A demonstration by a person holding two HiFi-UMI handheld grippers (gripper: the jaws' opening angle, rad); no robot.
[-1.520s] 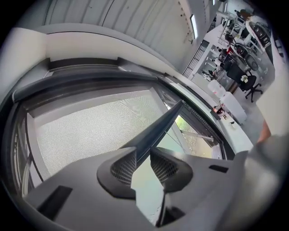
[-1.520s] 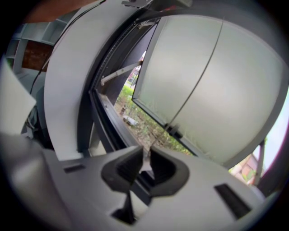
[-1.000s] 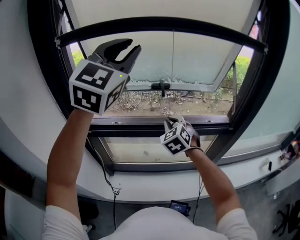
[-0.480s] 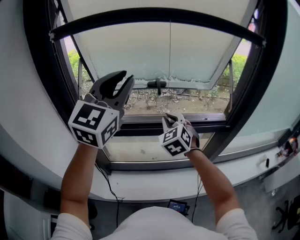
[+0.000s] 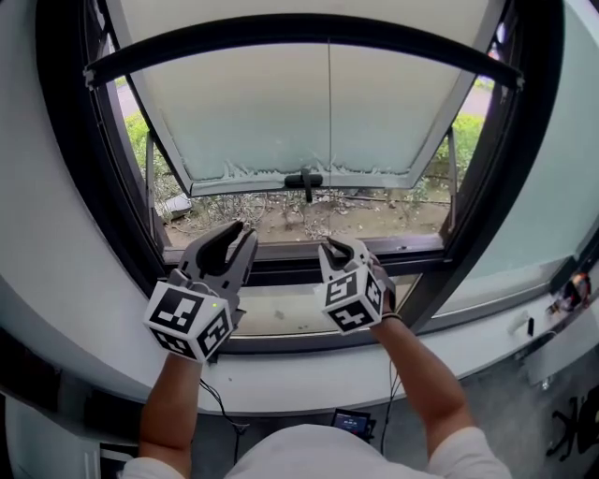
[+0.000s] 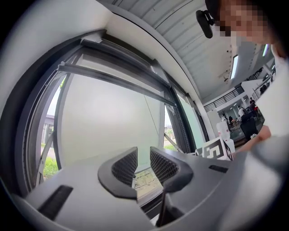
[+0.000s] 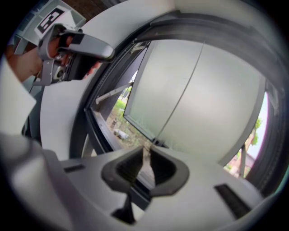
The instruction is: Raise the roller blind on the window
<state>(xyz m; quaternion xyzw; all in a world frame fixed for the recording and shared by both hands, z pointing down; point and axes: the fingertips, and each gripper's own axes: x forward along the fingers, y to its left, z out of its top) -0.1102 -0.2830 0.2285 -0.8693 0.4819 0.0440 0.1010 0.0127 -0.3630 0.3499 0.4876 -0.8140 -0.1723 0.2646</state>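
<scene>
Two grippers face the window. The left gripper (image 5: 241,232), at seven o'clock, has jaws apart and empty. The right gripper (image 5: 339,246), at six, pinches a thin cord (image 5: 329,112). The roller blind (image 5: 309,11) sits at twelve.

Large indoor hall: slatted ceiling (image 6: 180,31), mezzanine (image 6: 226,96)

1. The bar (image 5: 299,33) lies across the top of the window (image 5: 234,112).
2. The cord (image 5: 328,103) hangs before the pane (near its middle), above the handle (image 5: 304,180).
3. The left gripper (image 5: 239,232) and right gripper (image 5: 339,245) are below the handle, side by side.
4. The cord passes between the right jaws.
</scene>
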